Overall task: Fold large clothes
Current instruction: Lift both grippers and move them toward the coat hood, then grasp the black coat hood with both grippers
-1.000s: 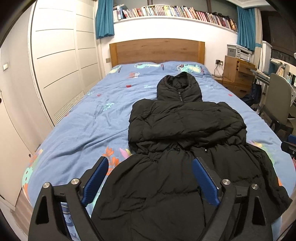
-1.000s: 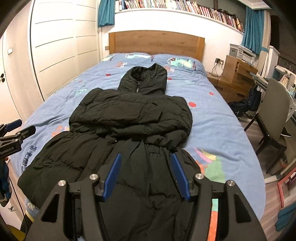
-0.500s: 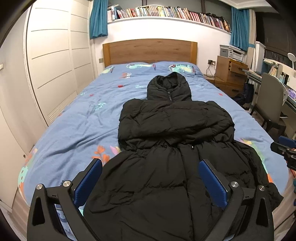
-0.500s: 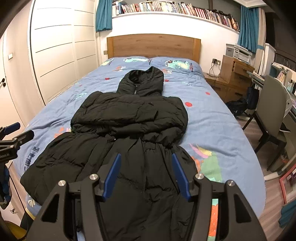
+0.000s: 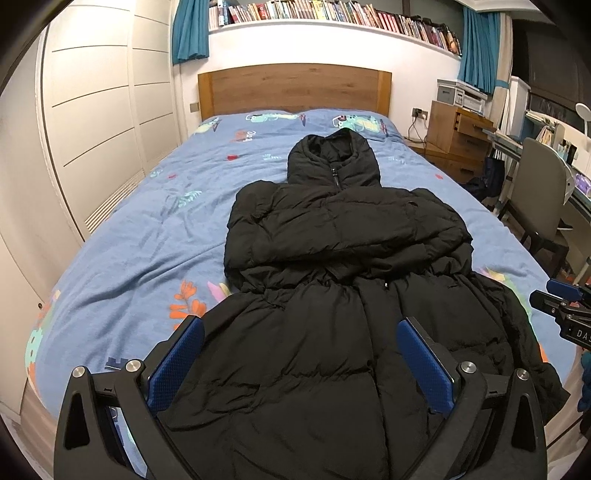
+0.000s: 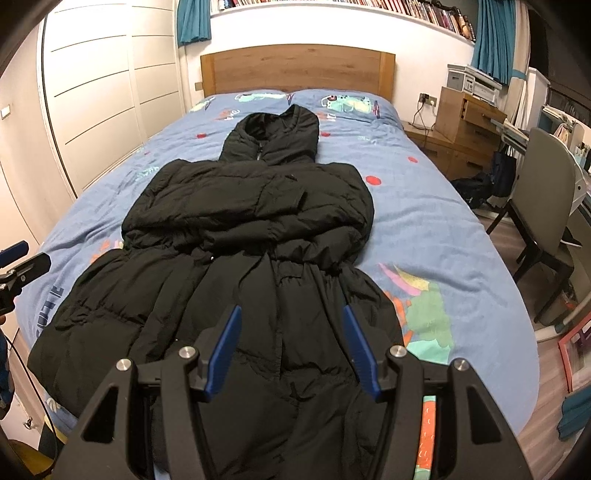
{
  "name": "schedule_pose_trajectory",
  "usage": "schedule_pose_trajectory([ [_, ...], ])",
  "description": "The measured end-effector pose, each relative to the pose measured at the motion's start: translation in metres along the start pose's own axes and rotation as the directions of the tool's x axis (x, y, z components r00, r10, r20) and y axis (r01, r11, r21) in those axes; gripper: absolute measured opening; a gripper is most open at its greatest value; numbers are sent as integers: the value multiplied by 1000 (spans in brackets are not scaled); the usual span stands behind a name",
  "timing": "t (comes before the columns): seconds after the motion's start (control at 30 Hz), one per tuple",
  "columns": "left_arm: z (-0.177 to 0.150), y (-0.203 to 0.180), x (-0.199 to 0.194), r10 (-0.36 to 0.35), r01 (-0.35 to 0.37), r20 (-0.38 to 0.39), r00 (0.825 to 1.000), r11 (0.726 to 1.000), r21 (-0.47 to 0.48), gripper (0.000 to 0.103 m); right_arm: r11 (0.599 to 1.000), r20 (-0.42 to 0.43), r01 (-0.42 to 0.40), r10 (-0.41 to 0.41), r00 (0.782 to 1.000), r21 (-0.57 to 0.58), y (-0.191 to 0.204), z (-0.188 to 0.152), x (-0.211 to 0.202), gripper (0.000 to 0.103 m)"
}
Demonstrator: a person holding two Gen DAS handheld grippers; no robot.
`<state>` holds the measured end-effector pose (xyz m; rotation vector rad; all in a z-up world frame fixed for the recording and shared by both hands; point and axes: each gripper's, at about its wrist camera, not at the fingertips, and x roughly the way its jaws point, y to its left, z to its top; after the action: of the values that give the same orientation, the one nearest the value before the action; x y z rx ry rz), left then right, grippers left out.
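Note:
A long black hooded puffer coat (image 5: 332, 332) (image 6: 236, 229) lies face up on the blue bed cover (image 5: 147, 236) (image 6: 436, 229). Its hood points at the headboard, both sleeves are folded across the chest, and its hem reaches the foot of the bed. My left gripper (image 5: 300, 328) hovers above the lower skirt, open very wide with nothing between its blue pads (image 5: 177, 362). My right gripper (image 6: 291, 314) is over the skirt near the front zip, open about halfway and not pinching any cloth. Each gripper shows at the edge of the other's view: the right gripper (image 5: 561, 306), the left gripper (image 6: 22, 266).
White wardrobe doors (image 5: 96, 122) run along the bed's left side. At the far end stand a wooden headboard (image 5: 295, 88) and a book shelf (image 5: 332, 14). On the right are a wooden drawer unit (image 6: 465, 122) and a grey chair (image 6: 543, 192) on the floor.
The left jaws have spread wider. Both grippers have come lower and closer to the coat's skirt. The coat itself has not moved.

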<state>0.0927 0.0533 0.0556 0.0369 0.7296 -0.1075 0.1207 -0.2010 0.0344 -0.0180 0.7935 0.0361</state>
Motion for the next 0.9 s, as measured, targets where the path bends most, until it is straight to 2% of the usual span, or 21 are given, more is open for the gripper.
schedule_pose_trajectory([
  [0.23,3,10,19,-35,34,-28,999,999,-7,102,1000,-21,1,-1,1000,1,-2,7,16,55],
  [0.43,32,41,49,-33,30,-81,996,999,-39,102,1000,-7,-13,13,1000,13,-9,41,34,55],
  [0.6,80,74,76,-55,49,-78,995,996,-70,102,998,28,-47,46,999,48,-23,91,56,65],
  [0.83,166,106,141,-61,55,-68,996,995,-85,102,992,66,-110,106,992,66,-37,180,107,68],
  [0.9,191,113,162,-37,32,-61,997,996,-86,102,991,66,-111,107,992,74,-43,207,124,68],
])
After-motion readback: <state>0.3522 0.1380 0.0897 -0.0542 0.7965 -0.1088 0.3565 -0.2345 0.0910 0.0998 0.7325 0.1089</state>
